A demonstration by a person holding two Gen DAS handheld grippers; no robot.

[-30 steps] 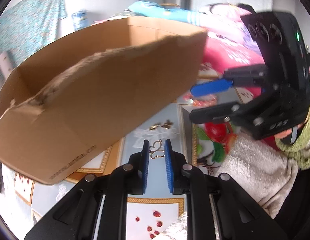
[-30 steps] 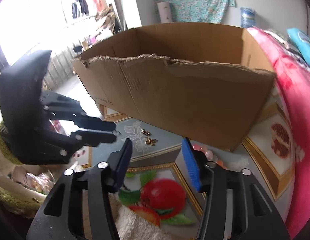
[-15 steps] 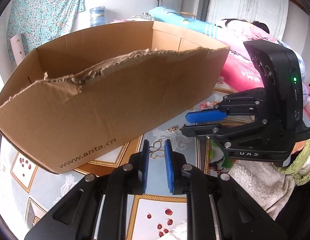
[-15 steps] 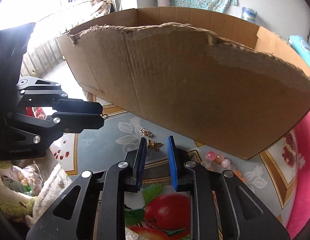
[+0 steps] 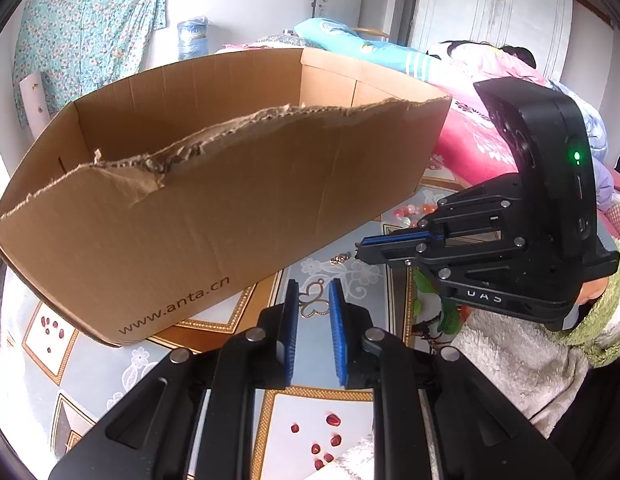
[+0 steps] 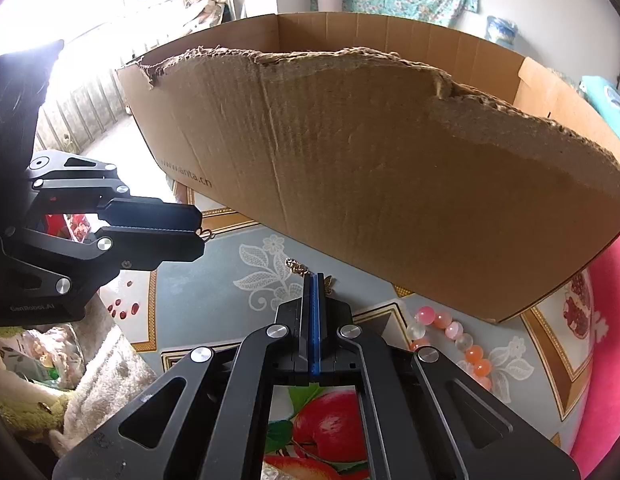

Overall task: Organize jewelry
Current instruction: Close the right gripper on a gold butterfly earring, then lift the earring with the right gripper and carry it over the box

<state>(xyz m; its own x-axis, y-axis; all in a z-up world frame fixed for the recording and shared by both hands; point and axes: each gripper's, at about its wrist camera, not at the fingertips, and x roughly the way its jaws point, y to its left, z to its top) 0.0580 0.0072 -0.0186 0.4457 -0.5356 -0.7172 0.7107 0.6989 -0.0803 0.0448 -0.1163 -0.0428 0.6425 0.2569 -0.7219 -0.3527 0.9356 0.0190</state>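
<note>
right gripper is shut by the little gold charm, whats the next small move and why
Probably lift the right gripper a little. Its jaws have just closed fully with the small gold charm peeking out beside the tips, so whether it is pinched is unclear; a short lift would show that before heading for the cardboard box.

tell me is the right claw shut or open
Shut. In its own view the right claw has its blue pads pressed together with no gap, a small gold charm showing at the tip.

Patterned mat [image 6: 198, 296] carries torn cardboard box [image 6: 390, 184], bead bracelet [image 6: 454, 332], small gold pieces [image 6: 296, 267] beside box.
</note>
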